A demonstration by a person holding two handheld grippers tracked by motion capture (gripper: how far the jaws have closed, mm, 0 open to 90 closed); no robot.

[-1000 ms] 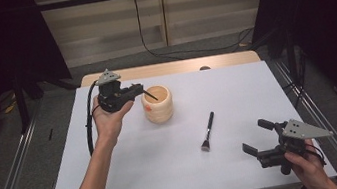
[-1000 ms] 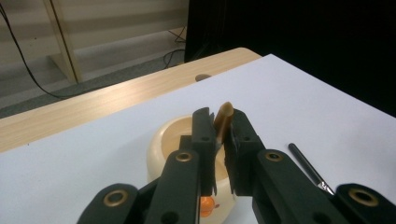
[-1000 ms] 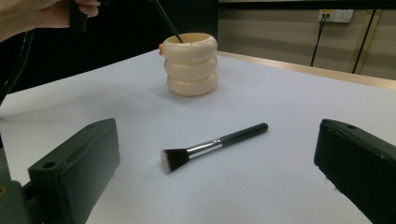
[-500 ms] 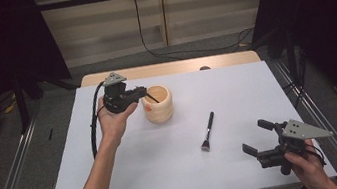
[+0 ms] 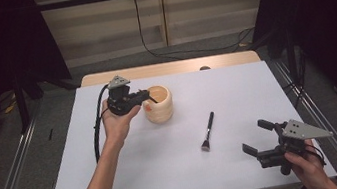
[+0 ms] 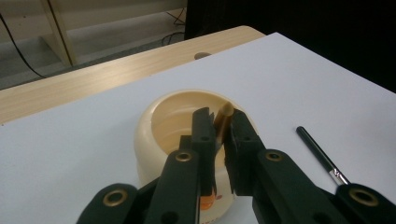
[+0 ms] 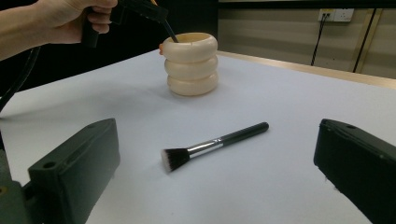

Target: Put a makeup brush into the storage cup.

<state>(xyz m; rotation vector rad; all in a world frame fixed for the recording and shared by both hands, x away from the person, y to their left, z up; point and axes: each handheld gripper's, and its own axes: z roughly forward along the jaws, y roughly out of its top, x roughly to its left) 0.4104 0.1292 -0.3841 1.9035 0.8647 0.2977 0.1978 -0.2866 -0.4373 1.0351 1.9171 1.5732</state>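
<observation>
Two brushes were there: one [image 6: 223,116] stood tilted in the cup [image 5: 159,105], pinched by the left gripper [image 6: 219,128]. The other brush [image 5: 207,131] lay flat, bristles toward the person; the right gripper [image 5: 258,137] gaped empty.

High view down over the table [image 5: 119,182]; both gripper views low, close, sharing the cream holder [image 6: 154,135].

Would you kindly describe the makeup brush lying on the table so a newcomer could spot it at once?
Start at the white table, then find the cream ringed holder near its far left. To its right, nearer the person, the makeup brush lies flat and alone, untouched. Unlike the slim stick held over the holder, it has a black handle, silver collar and pale-tipped bristles.
</observation>
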